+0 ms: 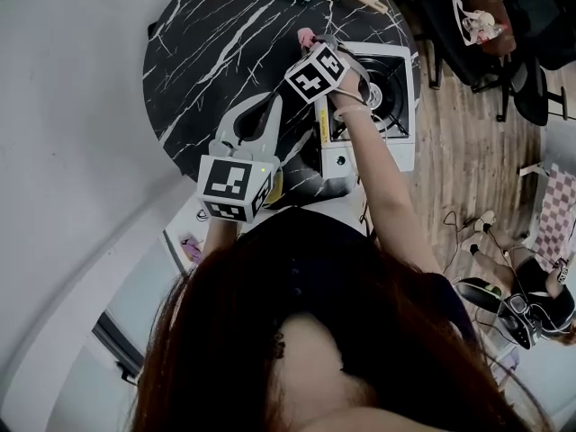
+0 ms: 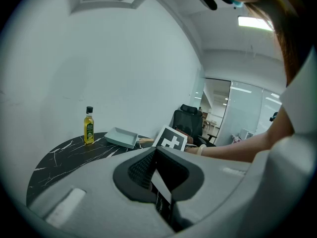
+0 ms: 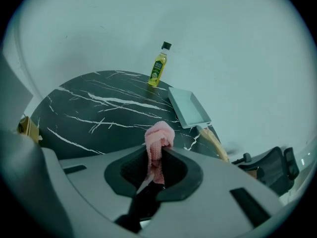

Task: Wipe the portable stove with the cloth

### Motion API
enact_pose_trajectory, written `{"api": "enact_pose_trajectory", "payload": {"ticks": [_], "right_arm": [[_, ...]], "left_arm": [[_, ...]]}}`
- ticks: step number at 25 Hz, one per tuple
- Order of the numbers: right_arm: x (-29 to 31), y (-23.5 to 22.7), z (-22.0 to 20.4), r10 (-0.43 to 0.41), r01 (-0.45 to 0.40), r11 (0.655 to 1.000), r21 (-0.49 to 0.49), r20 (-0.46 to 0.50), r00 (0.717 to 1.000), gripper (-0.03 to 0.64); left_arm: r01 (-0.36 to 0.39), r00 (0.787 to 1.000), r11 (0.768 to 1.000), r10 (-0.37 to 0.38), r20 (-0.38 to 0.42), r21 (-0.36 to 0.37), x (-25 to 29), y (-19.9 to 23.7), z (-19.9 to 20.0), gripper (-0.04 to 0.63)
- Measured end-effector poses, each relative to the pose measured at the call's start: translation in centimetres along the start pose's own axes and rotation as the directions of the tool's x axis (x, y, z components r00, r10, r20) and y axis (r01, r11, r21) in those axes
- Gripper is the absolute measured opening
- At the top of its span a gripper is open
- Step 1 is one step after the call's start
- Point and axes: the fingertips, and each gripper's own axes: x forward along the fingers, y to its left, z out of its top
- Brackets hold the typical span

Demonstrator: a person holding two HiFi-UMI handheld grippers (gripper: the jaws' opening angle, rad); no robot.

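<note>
The white portable stove [image 1: 399, 68] sits at the right edge of a round black marble table [image 1: 216, 52], its knob panel facing me. My right gripper [image 1: 312, 45] hovers over the stove's far left corner, shut on a bunched pink cloth [image 1: 306, 36]. In the right gripper view the cloth [image 3: 159, 135] sticks up from between the closed jaws of the right gripper [image 3: 157, 153]. My left gripper [image 1: 272, 106] hangs over the table's near edge, left of the stove. Its jaws meet with nothing between them in the left gripper view [image 2: 155, 155]. The stove is hidden in both gripper views.
An oil bottle [image 3: 158, 69] and a pale rectangular pan [image 3: 188, 107] with a wooden handle [image 3: 213, 140] stand at the table's far side. A black office chair [image 1: 486, 25] is beyond the stove. A white wall curves behind the table. A person sits on the floor [image 1: 531, 286].
</note>
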Motion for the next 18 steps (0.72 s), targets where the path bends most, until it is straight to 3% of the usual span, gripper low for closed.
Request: {"api": "enact_pose_trajectory", "payload": {"ticks": [7,18], "right_arm": [[-2.4,-1.1,1.3,0.020,-0.049,0.982,0.182,0.156,0.988,0.058],[-9.4,-2.6,2.9,-0.091,-0.002,0.968,0.251,0.360,0.928,0.060]], "left_arm": [[-0.015,1.000,1.000,0.015,0.015,0.008,-0.3,0.1,0.4,0.009],[-0.041,0.997,0.998,0.038,0.067,0.040,-1.7,-1.5,2.3,0.009]]}}
